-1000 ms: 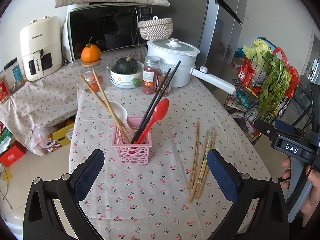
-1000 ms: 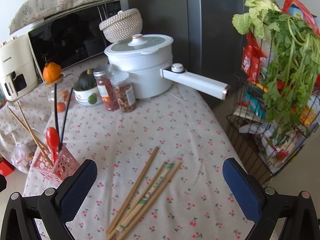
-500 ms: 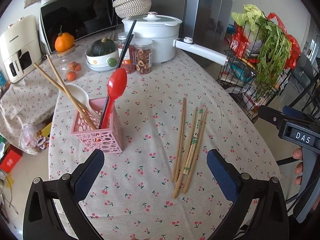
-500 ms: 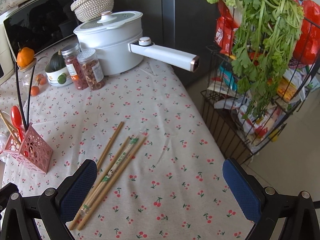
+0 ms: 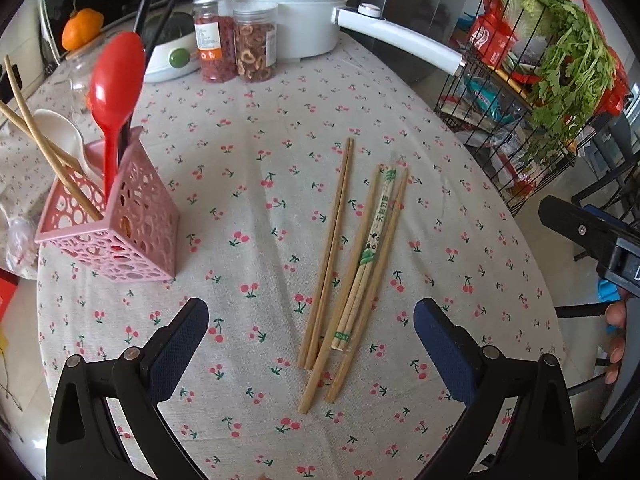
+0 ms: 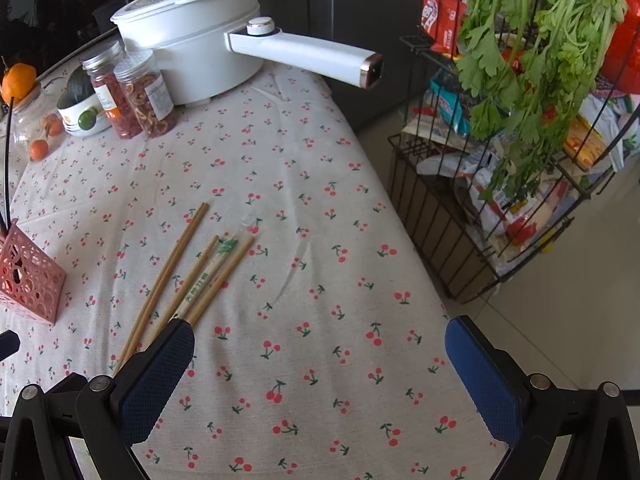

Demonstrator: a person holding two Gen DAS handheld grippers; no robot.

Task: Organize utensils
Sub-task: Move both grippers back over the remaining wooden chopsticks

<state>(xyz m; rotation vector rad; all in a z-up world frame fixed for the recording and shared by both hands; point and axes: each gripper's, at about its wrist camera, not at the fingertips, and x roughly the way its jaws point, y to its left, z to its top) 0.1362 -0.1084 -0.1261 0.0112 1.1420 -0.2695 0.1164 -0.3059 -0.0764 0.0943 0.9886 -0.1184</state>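
Note:
Several loose wooden chopsticks [image 5: 352, 256] [image 6: 188, 276] lie side by side on the cherry-print tablecloth [image 5: 256, 184]; one pair is in a paper sleeve. A pink perforated holder [image 5: 116, 224] [image 6: 28, 276] stands to their left and holds a red spoon [image 5: 114, 92], a white spoon, wooden chopsticks and black chopsticks. My left gripper [image 5: 312, 340] is open, hovering just above the near ends of the loose chopsticks, which lie between its fingers. My right gripper [image 6: 320, 364] is open over bare cloth to the right of the chopsticks, with nothing in it.
A white pot [image 6: 192, 36] with a long handle [image 6: 308, 56] juts over the table's far right edge. Two spice jars [image 5: 236, 44], a bowl and an orange stand at the back. A wire rack [image 6: 508, 152] of groceries and greens stands right of the table.
Both grippers have moved forward and down toward the table. The loose chopsticks now lie between the left gripper's fingers. Nothing on the table has moved.

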